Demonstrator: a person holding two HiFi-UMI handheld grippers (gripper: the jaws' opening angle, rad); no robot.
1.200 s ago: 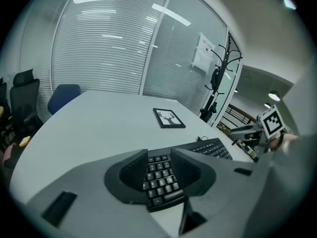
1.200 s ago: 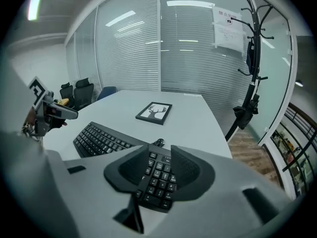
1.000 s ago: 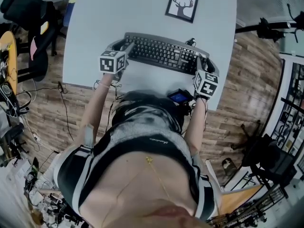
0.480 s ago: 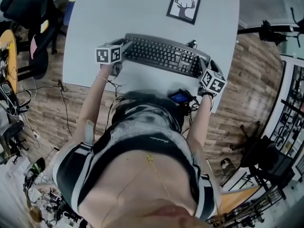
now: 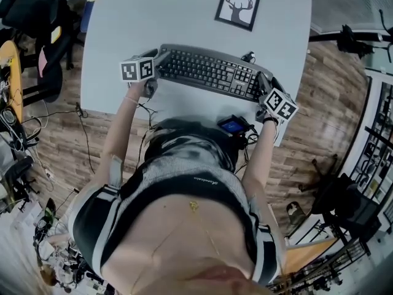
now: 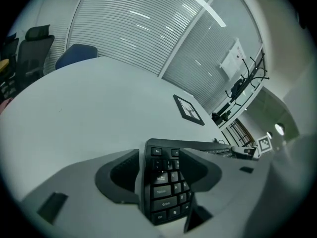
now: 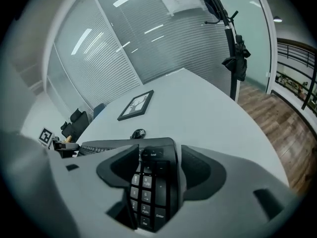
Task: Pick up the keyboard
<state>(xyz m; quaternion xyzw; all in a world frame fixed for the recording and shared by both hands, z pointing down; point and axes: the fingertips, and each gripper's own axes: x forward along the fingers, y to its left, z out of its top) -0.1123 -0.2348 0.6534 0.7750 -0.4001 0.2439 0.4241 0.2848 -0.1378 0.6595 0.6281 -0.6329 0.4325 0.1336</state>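
Observation:
A black keyboard [image 5: 209, 71] lies across the near part of the white table [image 5: 153, 17]. My left gripper [image 5: 161, 59] straddles its left end, and the escape-key corner [image 6: 163, 187] sits between the jaws. My right gripper [image 5: 264, 82] straddles the right end, with the number pad [image 7: 148, 187] between its jaws. The jaws of both grippers have just been opening. They now stand wide, with slack beside the keyboard's edges, so neither pad presses on it.
A framed deer picture [image 5: 237, 6] lies on the table beyond the keyboard. A small dark mouse-like object [image 5: 247, 56] sits behind the keyboard's right end. The table's near edge runs just below the grippers, above wooden floor. Office chairs [image 5: 37, 17] stand to the left.
Both grippers have rolled, their marker cubes swinging outward from the keyboard's ends, and their jaws have spread apart. The keyboard stays in nearly the same place on the table.

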